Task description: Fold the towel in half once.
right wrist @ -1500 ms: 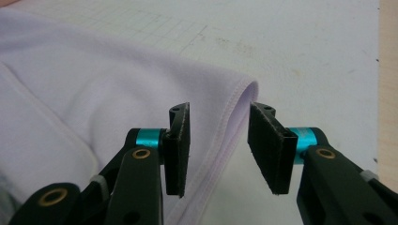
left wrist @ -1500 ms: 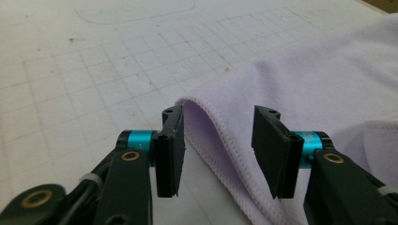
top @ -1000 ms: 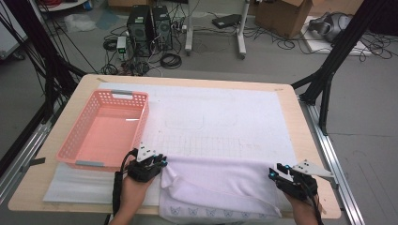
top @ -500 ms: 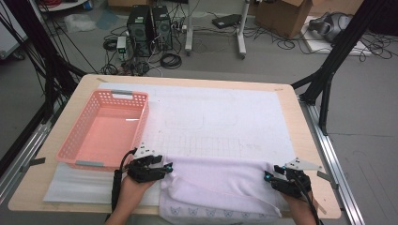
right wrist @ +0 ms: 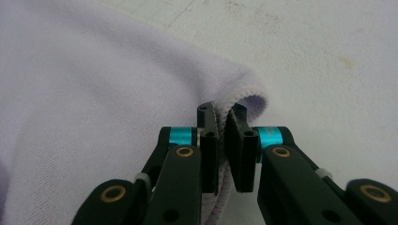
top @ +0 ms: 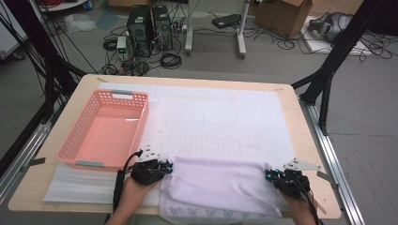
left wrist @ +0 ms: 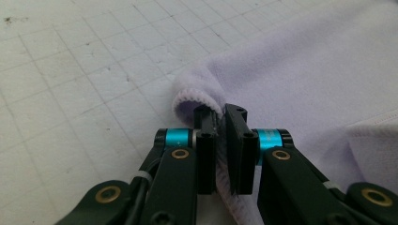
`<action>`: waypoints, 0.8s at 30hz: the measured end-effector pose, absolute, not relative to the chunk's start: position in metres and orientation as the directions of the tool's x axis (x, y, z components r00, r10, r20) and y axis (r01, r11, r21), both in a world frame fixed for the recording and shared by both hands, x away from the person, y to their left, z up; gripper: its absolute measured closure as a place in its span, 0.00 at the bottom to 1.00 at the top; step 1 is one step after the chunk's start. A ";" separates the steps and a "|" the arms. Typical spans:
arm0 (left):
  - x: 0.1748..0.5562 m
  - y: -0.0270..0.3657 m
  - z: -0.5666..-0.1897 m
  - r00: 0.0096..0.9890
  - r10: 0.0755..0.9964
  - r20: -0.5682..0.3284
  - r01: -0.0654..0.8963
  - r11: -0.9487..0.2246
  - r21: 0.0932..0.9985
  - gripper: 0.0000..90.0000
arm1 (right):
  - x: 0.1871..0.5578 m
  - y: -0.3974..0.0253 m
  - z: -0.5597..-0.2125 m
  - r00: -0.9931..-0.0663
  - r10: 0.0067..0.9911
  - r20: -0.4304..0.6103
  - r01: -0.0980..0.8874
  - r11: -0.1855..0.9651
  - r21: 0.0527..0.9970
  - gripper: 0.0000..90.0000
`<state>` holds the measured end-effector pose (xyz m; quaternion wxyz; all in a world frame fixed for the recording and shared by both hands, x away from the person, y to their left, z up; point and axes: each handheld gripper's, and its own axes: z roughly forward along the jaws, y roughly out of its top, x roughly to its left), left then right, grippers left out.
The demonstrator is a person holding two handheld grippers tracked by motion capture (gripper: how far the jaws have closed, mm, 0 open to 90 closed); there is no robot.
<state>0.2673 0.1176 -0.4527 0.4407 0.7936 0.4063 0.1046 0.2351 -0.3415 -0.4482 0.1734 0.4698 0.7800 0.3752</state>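
A pale lilac towel (top: 216, 185) lies folded at the table's near edge, with a row of small butterfly prints along its front hem. My left gripper (top: 168, 167) pinches the towel's far left corner; in the left gripper view the jaws are shut on the lilac towel (left wrist: 300, 70), the left gripper (left wrist: 220, 112) clamping its folded edge. My right gripper (top: 268, 177) holds the far right corner; in the right gripper view the right gripper (right wrist: 221, 112) is closed over the rolled hem of the towel (right wrist: 94, 84).
An empty pink plastic basket (top: 70, 147) stands at the left of the table on a white gridded mat (top: 225, 117). Table edges lie close behind both hands. Computers, cables and a cardboard box sit on the floor beyond the table.
Both grippers have pulled the towel's far fold toward the table's near edge, so the towel lies shorter and nearer. The grip on both corners stays the same.
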 end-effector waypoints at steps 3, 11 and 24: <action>0.270 0.117 -0.452 0.634 0.750 -0.187 0.549 -0.266 0.793 0.94 | 0.235 -0.339 -0.449 -0.488 0.871 0.046 0.580 0.285 0.763 0.95; 0.307 0.118 -0.441 0.542 0.807 -0.236 0.574 -0.149 0.805 0.95 | 0.257 -0.348 -0.444 -0.456 0.883 0.110 0.578 0.200 0.791 0.96; 0.351 0.106 -0.424 0.487 0.855 -0.176 0.570 -0.159 0.806 0.96 | 0.310 -0.345 -0.433 -0.429 0.896 0.111 0.573 0.175 0.800 0.96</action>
